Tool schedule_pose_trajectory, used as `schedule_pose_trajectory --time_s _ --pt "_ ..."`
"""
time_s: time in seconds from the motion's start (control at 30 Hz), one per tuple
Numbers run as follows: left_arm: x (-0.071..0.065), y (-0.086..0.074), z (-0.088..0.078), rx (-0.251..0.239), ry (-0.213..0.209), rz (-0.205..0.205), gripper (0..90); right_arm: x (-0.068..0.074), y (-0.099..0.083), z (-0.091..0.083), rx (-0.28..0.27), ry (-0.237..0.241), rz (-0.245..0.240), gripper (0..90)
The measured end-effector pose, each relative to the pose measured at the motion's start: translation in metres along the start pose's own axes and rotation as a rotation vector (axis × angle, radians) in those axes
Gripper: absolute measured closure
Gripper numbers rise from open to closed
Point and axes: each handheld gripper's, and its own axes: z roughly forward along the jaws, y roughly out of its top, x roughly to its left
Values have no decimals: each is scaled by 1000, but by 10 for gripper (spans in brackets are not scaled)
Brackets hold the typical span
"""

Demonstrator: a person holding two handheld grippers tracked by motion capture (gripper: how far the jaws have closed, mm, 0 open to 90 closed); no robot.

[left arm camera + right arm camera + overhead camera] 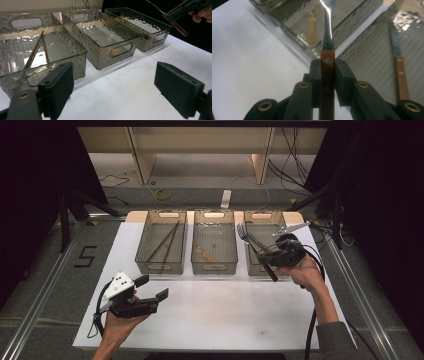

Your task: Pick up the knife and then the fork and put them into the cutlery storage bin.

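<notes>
A fork (251,243) with a brown wooden handle (327,65) is clamped between the pads of my right gripper (265,255), tines pointing up and away. It hangs over the left wall of the right bin (265,216). My right gripper (327,75) is shut on the handle. A wooden-handled knife (400,72) lies in that bin. My left gripper (152,287) is at the front left of the white board (215,310), above its surface. Its jaws stand wide apart with nothing between them (117,92).
Three clear grey bins stand in a row at the back of the board. The left bin (15,77) holds a pair of brown chopsticks (33,51). The middle bin (117,40) holds a small wooden-handled utensil (312,25). Cables lie on the floor beyond.
</notes>
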Motion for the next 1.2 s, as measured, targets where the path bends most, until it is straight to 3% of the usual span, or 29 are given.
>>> schedule_pose_trajectory --time_s 0.47,1.2 --pt "0 0 0 1 -1 2 156 -17 33 0 -22 -54 29 777" --pt "0 0 0 0 -2 0 155 -43 47 9 -24 -110 102 777"
